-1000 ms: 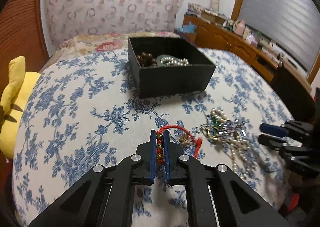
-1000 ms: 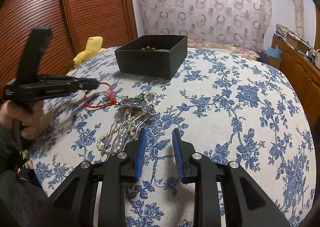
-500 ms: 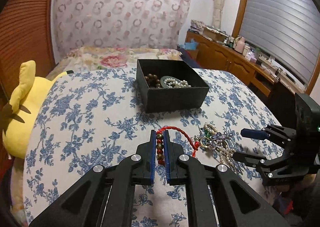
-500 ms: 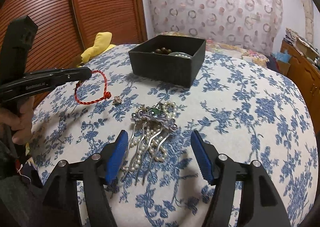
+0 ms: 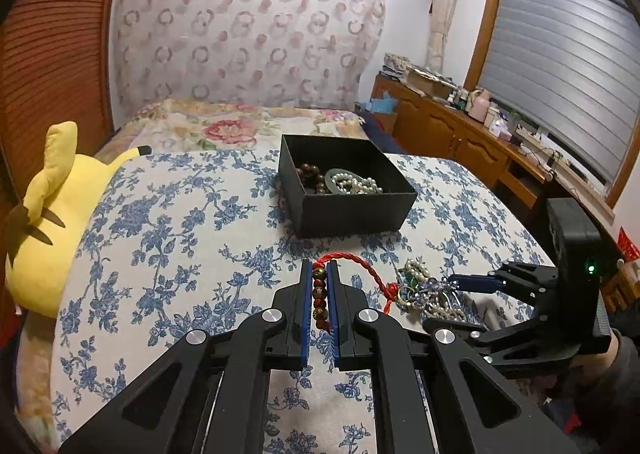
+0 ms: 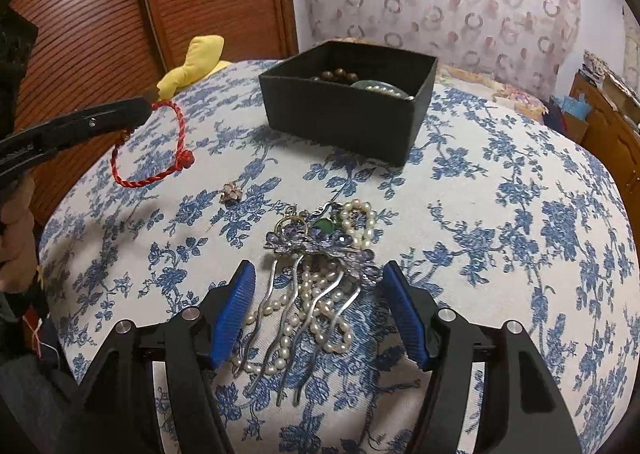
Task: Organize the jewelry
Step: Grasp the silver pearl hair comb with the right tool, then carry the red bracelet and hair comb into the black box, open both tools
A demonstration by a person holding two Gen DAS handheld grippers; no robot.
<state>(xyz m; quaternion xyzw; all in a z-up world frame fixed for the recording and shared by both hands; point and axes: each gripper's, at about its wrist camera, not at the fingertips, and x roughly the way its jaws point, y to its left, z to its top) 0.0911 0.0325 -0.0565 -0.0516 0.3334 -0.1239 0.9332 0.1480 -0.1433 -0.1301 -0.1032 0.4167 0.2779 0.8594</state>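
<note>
My left gripper [image 5: 319,270] is shut on a red cord bracelet with beads [image 5: 320,296] and holds it in the air above the floral cloth; its loop hangs free in the right wrist view [image 6: 148,150]. My right gripper [image 6: 318,274] is wide open, its blue pads either side of a jewelled hair comb [image 6: 320,246] lying on a pearl necklace [image 6: 316,310]. The black box [image 5: 344,190] stands further back and holds brown beads, a green bangle and pearls; it also shows in the right wrist view [image 6: 344,110].
A small brooch [image 6: 232,192] lies on the cloth left of the comb. A yellow plush toy [image 5: 52,206] leans at the table's left edge. A wooden sideboard [image 5: 460,134] runs along the right wall under the window.
My left gripper has lifted the red bracelet up off the cloth. My right gripper has opened wide and moved forward around the comb and pearls.
</note>
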